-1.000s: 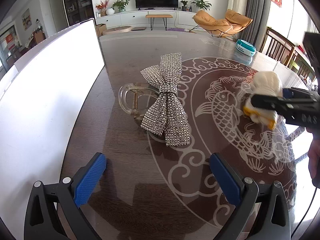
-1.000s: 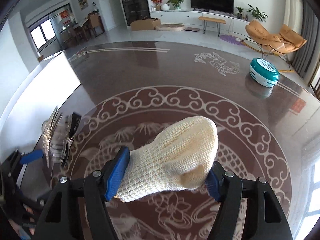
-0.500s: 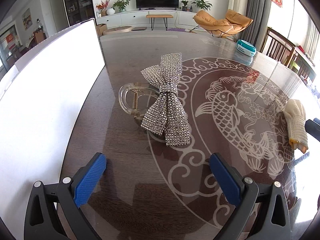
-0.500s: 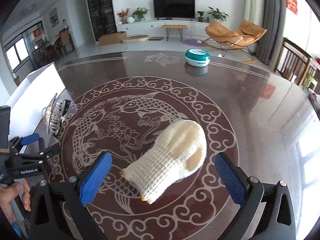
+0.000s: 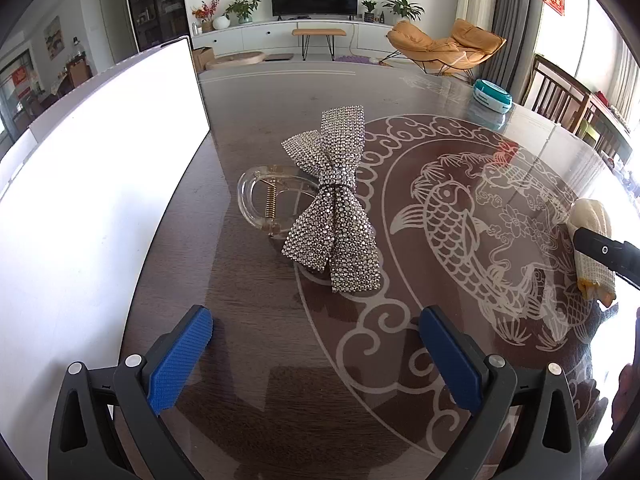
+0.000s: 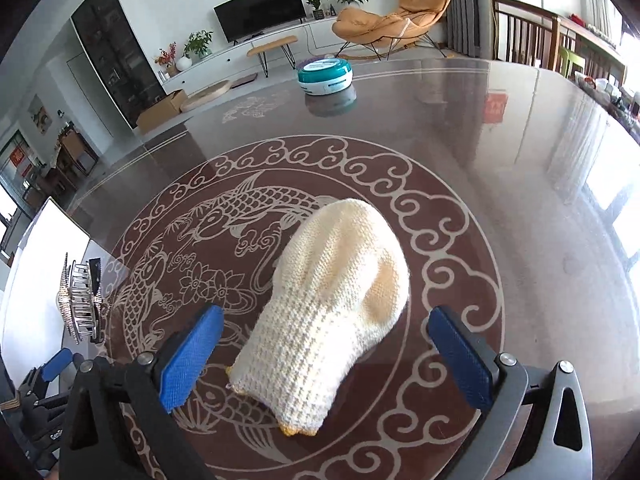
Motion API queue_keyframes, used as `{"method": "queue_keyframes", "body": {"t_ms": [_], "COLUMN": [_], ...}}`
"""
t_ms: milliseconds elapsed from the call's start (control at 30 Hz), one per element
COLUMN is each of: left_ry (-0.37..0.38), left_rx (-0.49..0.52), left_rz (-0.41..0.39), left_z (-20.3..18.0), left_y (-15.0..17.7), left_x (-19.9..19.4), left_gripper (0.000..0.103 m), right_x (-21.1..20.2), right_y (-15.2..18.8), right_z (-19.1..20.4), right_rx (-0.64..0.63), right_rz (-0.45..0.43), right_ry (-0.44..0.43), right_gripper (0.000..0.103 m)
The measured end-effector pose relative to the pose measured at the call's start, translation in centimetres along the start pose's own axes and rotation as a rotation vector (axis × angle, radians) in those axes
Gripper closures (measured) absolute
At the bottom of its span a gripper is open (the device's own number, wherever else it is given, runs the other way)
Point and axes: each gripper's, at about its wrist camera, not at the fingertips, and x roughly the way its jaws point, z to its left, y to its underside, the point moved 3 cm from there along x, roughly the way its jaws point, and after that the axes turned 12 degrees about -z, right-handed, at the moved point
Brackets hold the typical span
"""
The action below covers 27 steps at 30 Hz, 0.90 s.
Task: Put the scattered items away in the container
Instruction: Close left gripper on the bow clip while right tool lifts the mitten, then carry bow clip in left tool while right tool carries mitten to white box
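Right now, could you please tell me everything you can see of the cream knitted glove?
The cream knitted glove is bunched into a soft, rounded lump with a yellow-trimmed cuff toward the camera. It lies flat on the glossy table, over the carp pattern, between the open fingers of the right claw, whose blue pads do not touch it.

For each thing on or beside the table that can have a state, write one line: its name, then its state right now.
Left gripper: open, nothing between the jaws.
Right gripper: open, astride the glove without pressing it.
Glove: lying flat on the table, released.
Bow clip: lying on its side, untouched.
Round tin: lid on.
White box: standing beside the bow clip; inside hidden.
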Motion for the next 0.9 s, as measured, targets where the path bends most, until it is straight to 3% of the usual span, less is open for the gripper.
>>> {"method": "queue_keyframes", "body": {"t_ms": [133, 200, 267, 300, 433, 567, 700, 800, 900], "left_ry": [0.045, 0.04, 0.028, 0.028, 0.045, 0.094, 0.137, 0.139, 0.112], "left_rx": [0.05, 0.044, 0.034, 0.034, 0.052, 0.095, 0.136, 0.135, 0.119], "left_rz": [0.057, 0.052, 0.042, 0.029, -0.017, -0.041, -0.063, -0.064, -0.064], "left_z": [0.0, 0.4, 0.6, 0.6, -0.7, -3.3, -6.0, -7.0, -7.5], "left_y": [-1.5, -2.3, -2.7, -2.9, -3.0, -1.0, 3.5, 6.7, 8.0], "left_x": [1.6, 2.4, 3.0, 3.0, 2.1, -0.2, -4.9, -8.4, -9.8], "left_gripper": [0.0, 0.0, 0.0, 0.007, 0.049, 0.051, 0.051, 0.051, 0.048], "right_x": [0.8, 0.6, -0.1, -0.4, -1.0, -2.9, -6.4, -9.4, -11.3], "right_y": [0.6, 0.9, 0.9, 0.9, 1.3, 3.3, 6.6, 8.8, 10.1], "right_z": [0.7, 0.5, 0.1, 0.0, 0.4, 0.9, -0.3, -2.5, -4.3], "right_rx": [-0.128, -0.148, -0.135, -0.148, -0.227, -0.31, -0.359, -0.341, -0.327], "right_rz": [-0.002, -0.015, -0.043, -0.053, -0.048, -0.036, -0.028, -0.028, -0.031], "right_ry": [0.072, 0.06, 0.028, 0.019, -0.061, -0.147, -0.204, -0.207, -0.178], "right_gripper": [0.0, 0.001, 0.018, 0.037, 0.047, 0.048, 0.048, 0.048, 0.047]}}
